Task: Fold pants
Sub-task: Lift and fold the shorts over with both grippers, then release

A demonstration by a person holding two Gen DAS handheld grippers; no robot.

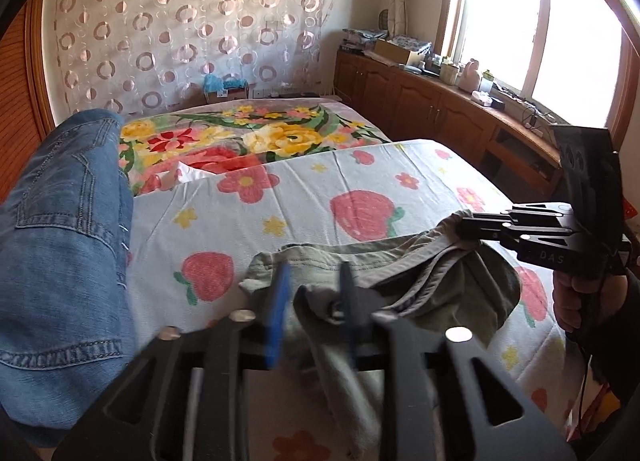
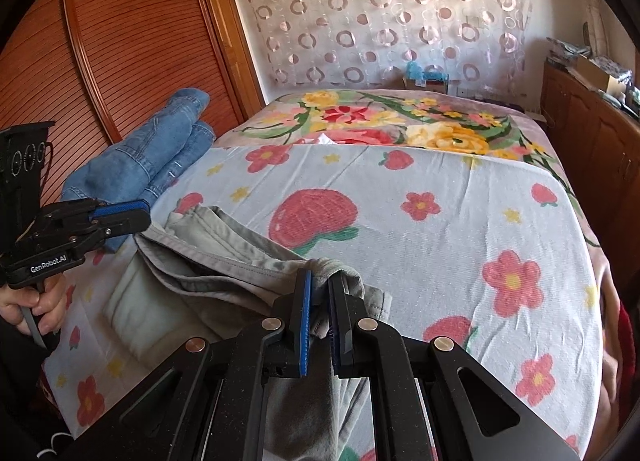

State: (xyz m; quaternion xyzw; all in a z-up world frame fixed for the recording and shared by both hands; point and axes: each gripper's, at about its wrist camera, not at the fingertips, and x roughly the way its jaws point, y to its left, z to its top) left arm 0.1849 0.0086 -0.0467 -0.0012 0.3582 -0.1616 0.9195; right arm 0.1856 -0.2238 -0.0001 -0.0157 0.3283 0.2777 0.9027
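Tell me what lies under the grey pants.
The grey pants lie on the strawberry-print sheet covering the bed. The sheet shows all around them; whatever sits directly beneath the bunched fabric is covered.

Bedroom, daylit
Bed (image 2: 440,201) with floral covers; circle-patterned curtain (image 2: 384,13) at 12 o'clock; slatted wooden doors (image 2: 132,45) at 10; cabinets (image 1: 420,101), bright window (image 1: 560,21) at 2.
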